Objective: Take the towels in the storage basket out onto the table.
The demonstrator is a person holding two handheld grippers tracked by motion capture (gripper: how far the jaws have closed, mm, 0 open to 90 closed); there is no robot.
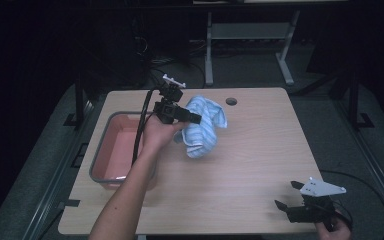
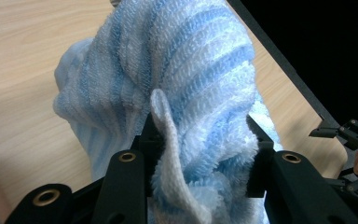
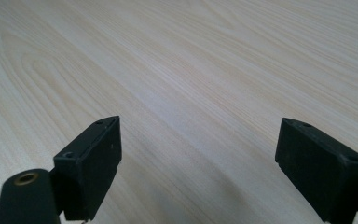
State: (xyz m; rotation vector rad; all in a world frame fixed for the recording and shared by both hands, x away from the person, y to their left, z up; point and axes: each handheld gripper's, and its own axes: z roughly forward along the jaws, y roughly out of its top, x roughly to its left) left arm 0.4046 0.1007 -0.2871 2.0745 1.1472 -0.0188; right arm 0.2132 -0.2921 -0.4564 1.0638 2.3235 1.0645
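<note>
A blue-and-white striped towel (image 1: pixel 206 129) hangs bunched above the wooden table (image 1: pixel 250 160), lifted off its back-left part. My left gripper (image 1: pixel 196 119) is shut on the towel's upper left side, the hand coming in from the left. In the left gripper view the towel (image 2: pixel 182 70) bulges up between the two black jaws of my left gripper (image 2: pixel 200 147), which pinch a thick fold. My right gripper (image 1: pixel 286 195) rests low near the table's front right corner, open and holding nothing. In the right gripper view my right gripper (image 3: pixel 198 149) has its jaws wide apart over bare wood.
A pink tub with a grey rim (image 1: pixel 100 150) sits at the table's left edge, under my left forearm. A small round hole (image 1: pixel 231 101) marks the table's back. Table legs and dark floor lie beyond. The other gripper (image 2: pixel 349 135) appears far right in the left gripper view.
</note>
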